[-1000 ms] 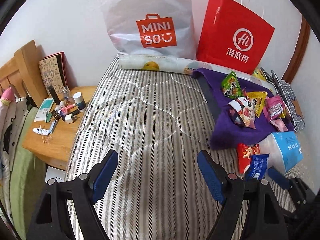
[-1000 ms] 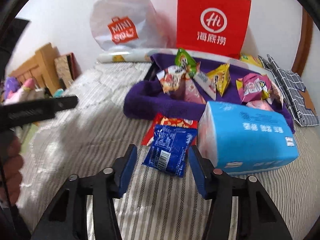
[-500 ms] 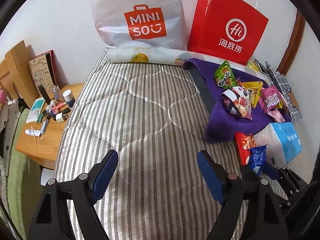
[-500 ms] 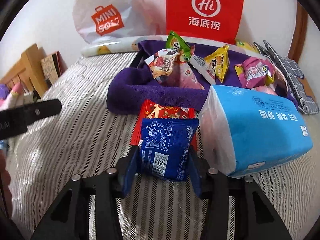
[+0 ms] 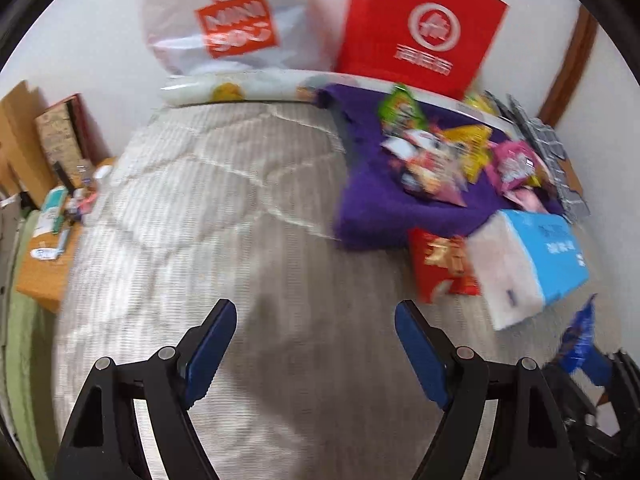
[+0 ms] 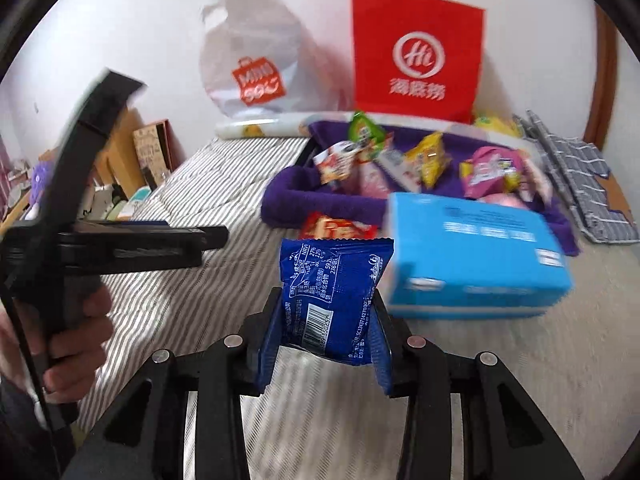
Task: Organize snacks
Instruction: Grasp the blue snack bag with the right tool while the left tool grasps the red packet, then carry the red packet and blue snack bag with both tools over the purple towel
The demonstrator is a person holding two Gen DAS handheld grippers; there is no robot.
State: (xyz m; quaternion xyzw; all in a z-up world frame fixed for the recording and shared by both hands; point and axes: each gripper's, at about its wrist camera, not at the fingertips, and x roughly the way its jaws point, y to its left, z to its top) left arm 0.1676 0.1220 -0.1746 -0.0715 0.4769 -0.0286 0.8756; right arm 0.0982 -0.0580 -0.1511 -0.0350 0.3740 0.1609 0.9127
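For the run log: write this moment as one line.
right gripper: shut on blue snack packet, lifted off bed | left gripper: open, holding nothing | red snack packet: on bed

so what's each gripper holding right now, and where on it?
Right gripper is shut on the blue packet, jaws pinching the side edges of its lower half, barcode end. Left gripper is open, holding nothing.

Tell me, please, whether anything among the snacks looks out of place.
A red snack packet lies on the striped bedcover, outside the purple basket that holds the other snacks, beside the tissue pack.
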